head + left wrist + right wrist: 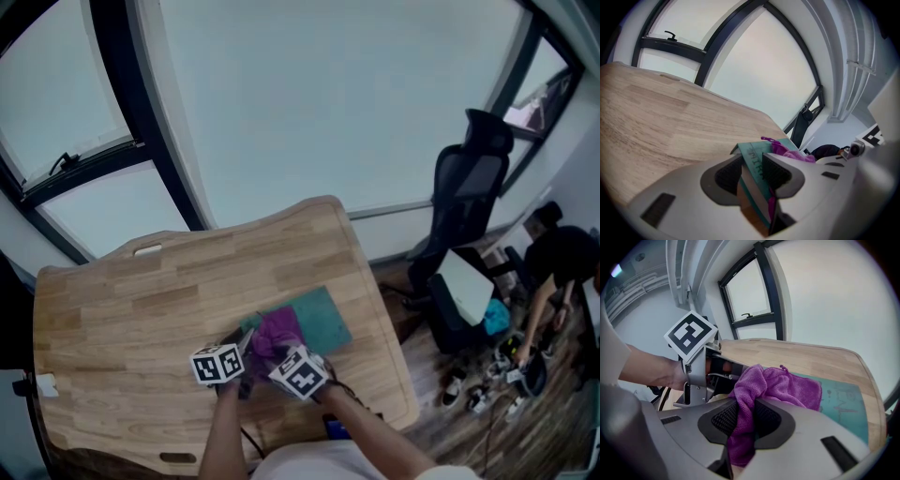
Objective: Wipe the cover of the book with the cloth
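Wiping step is in hand, as I read it. My right gripper [746,416] has its jaws pressed together on a bunched fold of the purple microfibre cloth [787,385]. The loose part of that cloth lies spread on the cover of the teal book [326,317]. My left gripper [753,161] is clamped on the book's near end, with one pad on the cover side and one on the underside, so I take it as the steadying hand. The book sits on the wooden table [141,300], in the near right part of the top and not far from the right edge. The cloth covers its near portion, and both grippers are close together there. I can't tell whether the clamped end is lifted off the table. The far stretch of the cover shows bare teal, so I judge most of the wipe is not yet done. The next move calls for dragging the cloth away from the left gripper across that bare stretch. It needs light downward pressure so the cloth rubs rather than skims. Both grips need to stay firm: the left so the book doesn't slide towards the table edge, the right so the fold doesn't pull out.
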